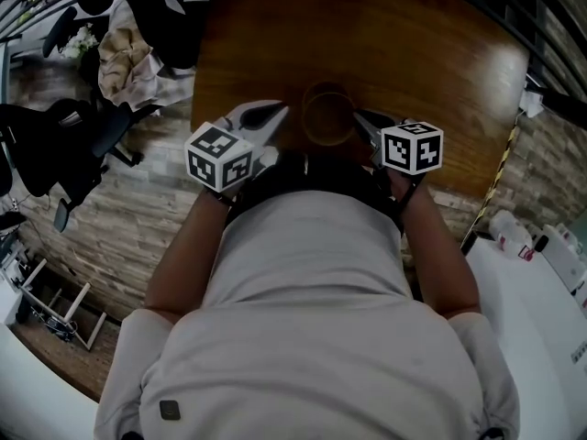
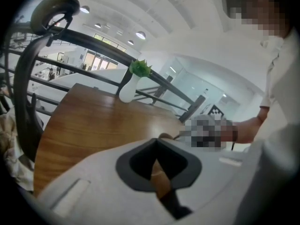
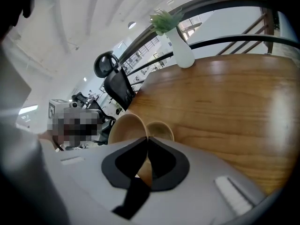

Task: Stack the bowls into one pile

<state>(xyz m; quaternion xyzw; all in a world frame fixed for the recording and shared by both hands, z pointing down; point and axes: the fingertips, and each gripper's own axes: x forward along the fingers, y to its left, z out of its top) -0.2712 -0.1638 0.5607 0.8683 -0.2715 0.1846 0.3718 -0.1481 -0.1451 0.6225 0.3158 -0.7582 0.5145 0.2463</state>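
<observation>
From the head view, the round wooden counter (image 1: 413, 44) lies below the person, with a brown bowl shape (image 1: 328, 115) near its closer edge. I cannot tell here whether that shape is one bowl or two. The left tongs (image 1: 282, 111) reach in at its left side and the right tongs (image 1: 359, 117) at its right, each close against the rim. Their marker cubes (image 1: 220, 157) (image 1: 412, 147) sit just in front of the person's chest. A dark chair (image 1: 55, 145) stands on the plank floor (image 1: 119, 227) to the left.

In the left gripper view, the left tongs (image 2: 157, 146) are closed, and a thin wooden bowl rim (image 2: 160, 177) is pinched between the pads. A sliver of the same wood peeks over the tips. Which bowl it belongs to cannot be told from here. Beyond it the counter (image 2: 93, 121) runs to a white vase (image 2: 127, 89) with a green sprig at the far edge, and a chair back (image 2: 26, 83) curves up on the left.

In the right gripper view, the right tongs (image 3: 147, 139) are clamped together on the wall of a tilted bowl (image 3: 125, 128) — the wood runs down between the pads. A second bowl (image 3: 161, 130) sits just beside it, on the right. The counter (image 3: 225, 107) carries the vase (image 3: 182, 50) at the back, and the chair (image 3: 117, 86) is beyond the edge.
</observation>
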